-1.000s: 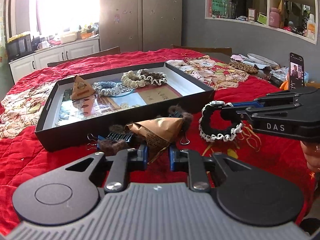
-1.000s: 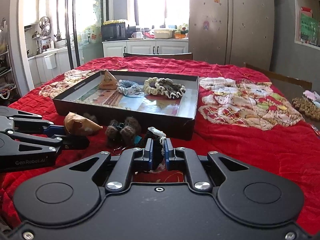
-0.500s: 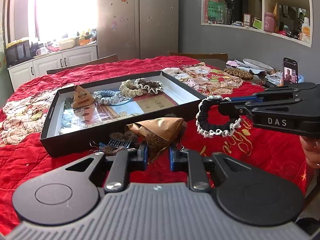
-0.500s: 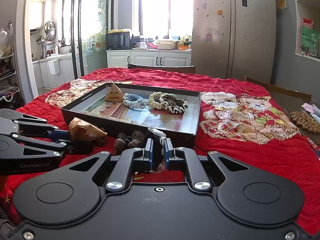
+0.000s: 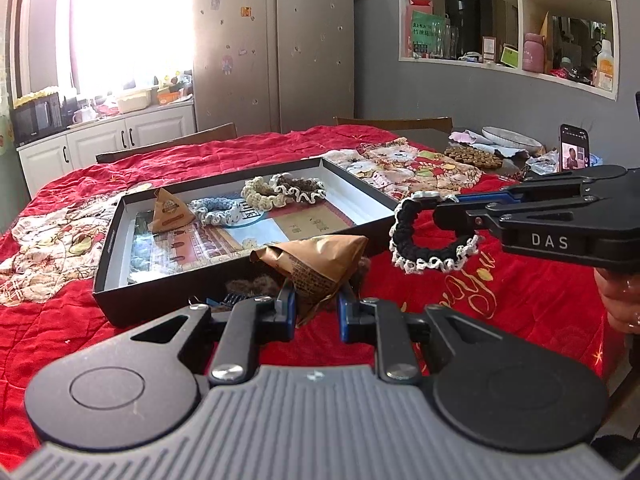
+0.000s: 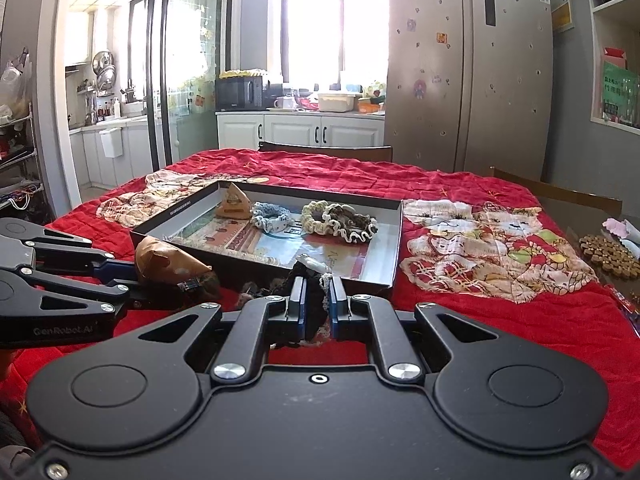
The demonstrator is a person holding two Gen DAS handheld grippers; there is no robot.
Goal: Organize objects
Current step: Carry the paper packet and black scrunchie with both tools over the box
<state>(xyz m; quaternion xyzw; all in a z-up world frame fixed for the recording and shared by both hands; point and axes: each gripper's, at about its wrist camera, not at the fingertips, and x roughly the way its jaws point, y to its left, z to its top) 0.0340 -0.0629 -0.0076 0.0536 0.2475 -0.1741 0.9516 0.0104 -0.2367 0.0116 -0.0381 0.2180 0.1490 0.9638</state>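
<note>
In the left wrist view my left gripper (image 5: 316,309) is shut on a brown paper pyramid packet (image 5: 316,258), held above the red cloth just in front of the black tray (image 5: 108,256). From the right, my right gripper (image 5: 438,206) is shut on a black scrunchie with white trim (image 5: 432,242), which hangs beside the tray's near right corner. The right wrist view shows the same: right gripper (image 6: 318,300) pinching the black scrunchie (image 6: 314,280), left gripper (image 6: 136,276) gripping the packet (image 6: 168,264). In the tray (image 6: 394,256) lie another packet (image 5: 166,212) and three scrunchies (image 5: 260,194).
Brown fuzzy hair clips (image 5: 252,286) lie on the cloth against the tray's front wall. A phone (image 5: 574,152), a beaded mat (image 5: 474,157) and a plate (image 5: 508,136) stand at the far right. Patterned cloths flank the tray. A person's hand (image 5: 616,300) holds the right gripper.
Both grippers have risen a little, lifting the packet and the black scrunchie higher above the cloth. Both stay shut.
</note>
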